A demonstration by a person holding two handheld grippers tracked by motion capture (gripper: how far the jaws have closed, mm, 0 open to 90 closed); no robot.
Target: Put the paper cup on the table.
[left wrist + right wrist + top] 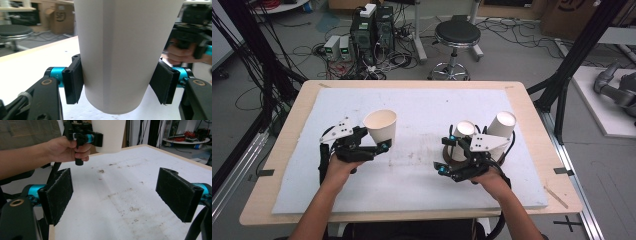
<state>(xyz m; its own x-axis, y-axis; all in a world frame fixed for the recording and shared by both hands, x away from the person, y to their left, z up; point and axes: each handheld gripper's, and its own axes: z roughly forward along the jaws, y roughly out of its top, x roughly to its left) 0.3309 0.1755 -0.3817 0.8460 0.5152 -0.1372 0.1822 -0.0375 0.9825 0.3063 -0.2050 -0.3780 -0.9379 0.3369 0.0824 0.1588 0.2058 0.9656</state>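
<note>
we see the left gripper closed on a white paper cup; in the left gripper view its two black pads press the cup's lower wall from opposite sides, one on each flank, with the cup's base hanging just below them; the cup is lifted clear of the table, its shadowed underside showing above the white mat; its long axis runs nearly straight up and down, the open mouth pointing upward and tipped slightly toward the person in the high view, the narrower base pointing down at the mat; the cup sits over the left half of the mat, in front of the left hand.

moving outward, the right gripper rests low over the right half of the mat with its jaws spread wide and nothing between them; in the right gripper view we see bare, stained mat between the two black pads, and farther off the left hand holding the raised cup.

just behind the right gripper stand two more white paper cups, close together, mouths up and leaning a little; the mat lies on a pale wooden table; beyond the table we see a black stool and tangled cables on the floor.
</note>
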